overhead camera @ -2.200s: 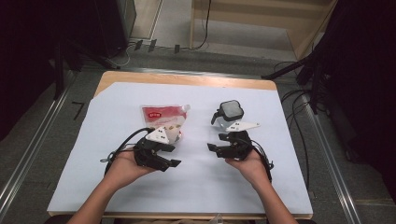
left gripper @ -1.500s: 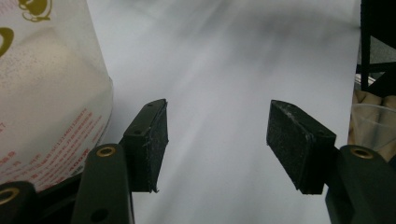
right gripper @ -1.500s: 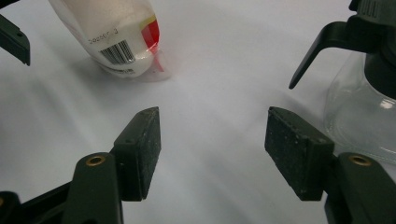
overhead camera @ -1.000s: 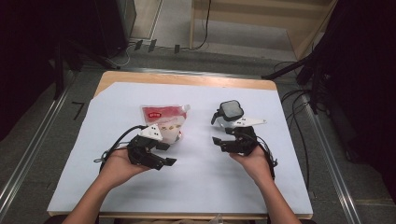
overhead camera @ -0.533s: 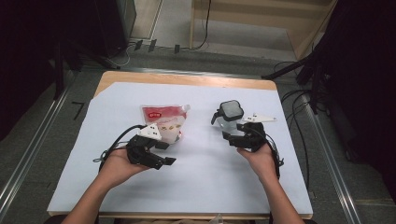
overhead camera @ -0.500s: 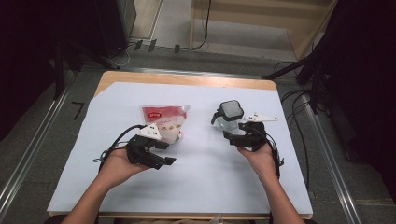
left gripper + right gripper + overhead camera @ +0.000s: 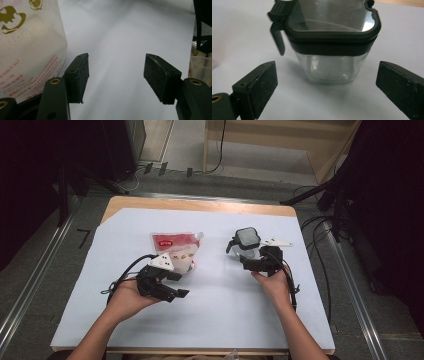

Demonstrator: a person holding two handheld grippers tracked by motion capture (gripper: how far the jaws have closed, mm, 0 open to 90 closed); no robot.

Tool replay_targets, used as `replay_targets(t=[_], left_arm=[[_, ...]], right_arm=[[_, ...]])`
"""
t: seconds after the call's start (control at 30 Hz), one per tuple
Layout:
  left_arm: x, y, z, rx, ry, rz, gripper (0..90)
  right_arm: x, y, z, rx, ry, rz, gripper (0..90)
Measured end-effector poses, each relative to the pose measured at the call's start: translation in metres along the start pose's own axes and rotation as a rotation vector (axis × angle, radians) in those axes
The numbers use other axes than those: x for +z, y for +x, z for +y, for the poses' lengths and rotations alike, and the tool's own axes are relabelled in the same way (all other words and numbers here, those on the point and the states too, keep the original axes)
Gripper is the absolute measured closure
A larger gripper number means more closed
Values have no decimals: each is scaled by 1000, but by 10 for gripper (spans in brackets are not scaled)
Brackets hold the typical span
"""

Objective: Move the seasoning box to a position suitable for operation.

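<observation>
Beyond right gripper [image 7: 325, 92] jaws, clear jar [image 7: 329, 42] interior.

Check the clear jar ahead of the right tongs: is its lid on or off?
On. The black-rimmed lid sits seated atop the jar, which stands upright; whether its side latch is locked, I cannot tell.

The bag [image 7: 27, 50], at the left of the left gripper view, bears small red print, of which "GB/T 317" can be read near its lower left; the rest is too small. Gold figures sit at its top. In the high view its red label is unreadable.
</observation>
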State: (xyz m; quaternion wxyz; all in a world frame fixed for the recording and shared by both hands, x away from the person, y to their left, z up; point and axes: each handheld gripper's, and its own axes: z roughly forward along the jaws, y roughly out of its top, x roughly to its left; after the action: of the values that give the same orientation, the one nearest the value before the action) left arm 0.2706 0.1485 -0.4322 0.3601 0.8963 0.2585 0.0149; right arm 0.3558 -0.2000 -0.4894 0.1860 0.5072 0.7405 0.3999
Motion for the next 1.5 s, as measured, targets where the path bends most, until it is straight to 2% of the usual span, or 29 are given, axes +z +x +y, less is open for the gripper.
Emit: replay_targets(t=[0.07, 0.1, 0.33, 0.4, 0.6, 0.67, 0.77, 0.83, 0.9, 0.93, 1.03, 1.17, 1.2, 1.37, 1.5], left_arm=[[1, 0, 0, -2, 0, -2, 382], [1, -1, 0, 2, 5, 2, 382], [1, -3, 0, -6, -7, -3, 382], [0, -3, -1, -2, 4, -1, 382], [-2, -4, -4, -15, -6, 6, 383], [-3, -4, -5, -20, -8, 3, 382], [-5, -5, -7, -22, -5, 13, 382], [-5, -6, -9, -27, -7, 16, 382], [-6, -7, -10, -27, -2, 18, 382], [-6, -7, -11, -29, -5, 15, 382], [-7, -8, -12, -33, -4, 27, 378], [-9, -7, -13, -38, -10, 27, 379], [-9, -7, -13, -39, -11, 26, 378], [-9, -7, -13, -42, -14, 27, 378], [-8, -7, -12, -33, -17, 21, 378]], right_arm=[[3, -1, 1, 10, -6, -3, 38], [7, -2, 2, 26, -29, -2, 44], [19, 3, 4, 5, -45, -15, 54], [23, 5, 5, 11, -52, -29, 52], [39, 6, 5, 22, -72, -67, 56], [46, 7, 5, 23, -100, -82, 68], [49, 8, 6, 23, -112, -92, 76], [51, 9, 7, 38, -135, -97, 76], [53, 9, 8, 30, -146, -102, 78], [54, 11, 9, 8, -152, -112, 81], [56, 10, 9, 0, -150, -110, 88], [58, 6, 9, 5, -161, -103, 144], [58, 7, 9, 5, -160, -114, 151], [56, 6, 9, -13, -151, -112, 153], [54, 8, 12, 6, -125, -112, 153]])
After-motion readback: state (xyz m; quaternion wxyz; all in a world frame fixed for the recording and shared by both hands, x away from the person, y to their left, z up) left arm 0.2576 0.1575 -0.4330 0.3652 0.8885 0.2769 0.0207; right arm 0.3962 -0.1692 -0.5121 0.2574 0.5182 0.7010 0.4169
